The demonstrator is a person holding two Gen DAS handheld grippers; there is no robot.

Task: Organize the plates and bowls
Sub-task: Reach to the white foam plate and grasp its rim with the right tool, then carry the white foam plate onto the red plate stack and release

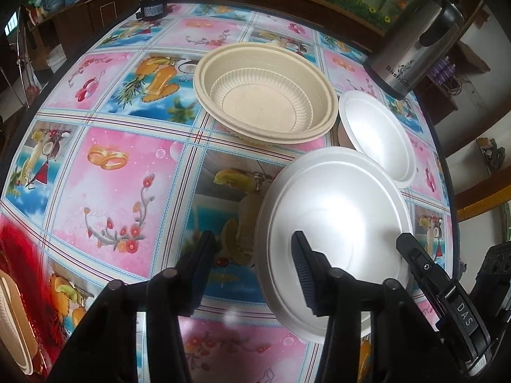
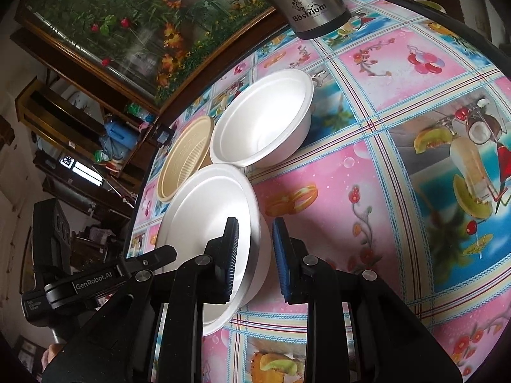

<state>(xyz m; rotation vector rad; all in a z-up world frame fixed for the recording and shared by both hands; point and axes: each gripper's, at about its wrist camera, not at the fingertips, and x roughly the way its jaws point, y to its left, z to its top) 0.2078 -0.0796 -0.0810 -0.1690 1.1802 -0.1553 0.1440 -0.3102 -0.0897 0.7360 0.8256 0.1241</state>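
Observation:
A white foam plate (image 1: pixel 335 220) rests on a white bowl on the patterned table; it also shows in the right wrist view (image 2: pixel 207 210). My left gripper (image 1: pixel 252 271) is open, its jaws astride the plate's near left rim. My right gripper (image 2: pixel 255 252) is open, its jaws astride the plate's right rim, not touching it; one of its fingers (image 1: pixel 424 268) shows in the left wrist view. A second white bowl (image 1: pixel 377 134) (image 2: pixel 262 121) stands behind. A beige ribbed bowl (image 1: pixel 265 95) (image 2: pixel 185 156) sits beyond, nested in a wider beige one.
A steel thermos jug (image 1: pixel 418 38) (image 2: pixel 306 3) stands at the table's far edge. A small black device (image 1: pixel 153 6) sits at the far left edge. A red cloth and a beige dish rim (image 1: pixel 12 319) lie at the near left. A wooden-framed flower panel (image 2: pixel 127 32) backs the table.

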